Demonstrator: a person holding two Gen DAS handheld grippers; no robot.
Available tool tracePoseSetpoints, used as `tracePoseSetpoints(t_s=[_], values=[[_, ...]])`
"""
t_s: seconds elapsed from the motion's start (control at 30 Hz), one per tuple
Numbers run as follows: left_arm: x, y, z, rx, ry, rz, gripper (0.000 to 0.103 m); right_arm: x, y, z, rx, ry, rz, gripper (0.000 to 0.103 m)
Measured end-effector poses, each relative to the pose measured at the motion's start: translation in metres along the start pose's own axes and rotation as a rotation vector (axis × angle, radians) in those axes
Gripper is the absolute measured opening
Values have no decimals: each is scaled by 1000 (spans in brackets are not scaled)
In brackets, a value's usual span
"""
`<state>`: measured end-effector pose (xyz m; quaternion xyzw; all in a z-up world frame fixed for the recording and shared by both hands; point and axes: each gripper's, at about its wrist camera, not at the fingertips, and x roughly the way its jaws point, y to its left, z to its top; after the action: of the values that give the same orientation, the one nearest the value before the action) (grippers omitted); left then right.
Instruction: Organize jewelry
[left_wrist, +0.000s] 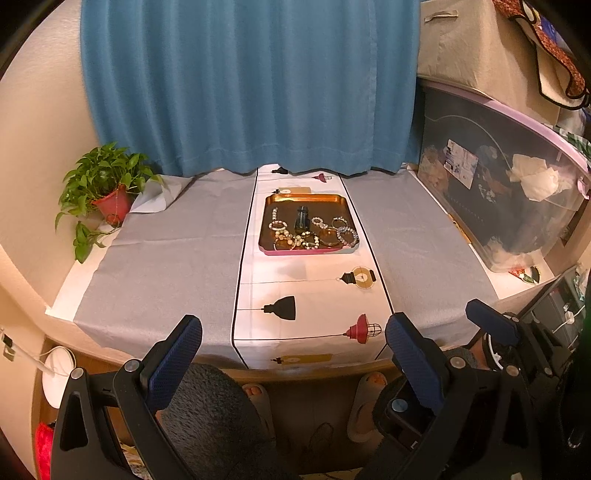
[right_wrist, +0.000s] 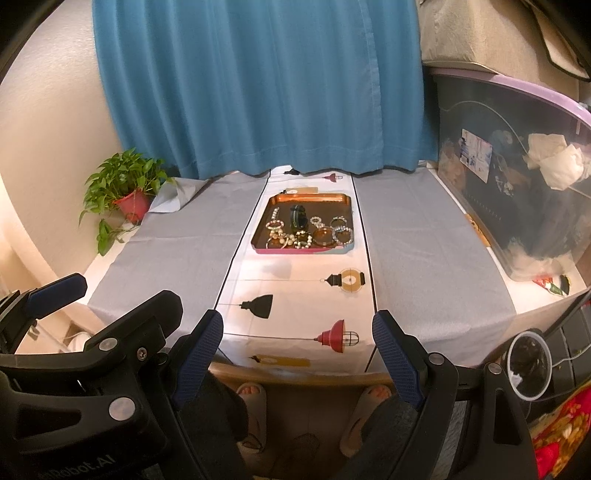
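A copper-coloured tray with a pink front rim (left_wrist: 271, 199) (right_wrist: 275, 201) sits on the middle strip of the table, far ahead of both grippers. In it lie several beaded bracelets (left_wrist: 284, 236) (right_wrist: 280, 238), a clear bead bracelet (left_wrist: 347, 236) (right_wrist: 343, 234), an amber bangle (left_wrist: 327, 236) (right_wrist: 323, 236) and a dark band (left_wrist: 302, 218) (right_wrist: 298, 216). My left gripper (left_wrist: 293, 341) hangs open at the table's near edge, nothing between its fingers. My right gripper (right_wrist: 297, 336) stands open beside it, also empty; one of its blue fingers (left_wrist: 491, 321) shows at the right in the left wrist view.
A potted green plant (left_wrist: 103, 184) (right_wrist: 127, 184) stands at the back left. A large clear storage bin (left_wrist: 509, 192) (right_wrist: 517, 184) lines the right side. A blue curtain (left_wrist: 251, 85) hangs behind. Grey cloth (left_wrist: 166, 251) flanks a white runner printed with lamps (left_wrist: 306, 295). A person's slippered feet (right_wrist: 255, 398) show under the table.
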<state>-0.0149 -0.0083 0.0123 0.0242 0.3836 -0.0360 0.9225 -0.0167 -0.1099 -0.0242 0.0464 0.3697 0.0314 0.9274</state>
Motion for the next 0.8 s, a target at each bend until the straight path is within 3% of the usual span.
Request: tracePoseSetpoints(t_s=[0.8], values=[[-1, 0, 0, 3, -5, 0, 100, -1, 2, -1, -3, 0, 5, 83]])
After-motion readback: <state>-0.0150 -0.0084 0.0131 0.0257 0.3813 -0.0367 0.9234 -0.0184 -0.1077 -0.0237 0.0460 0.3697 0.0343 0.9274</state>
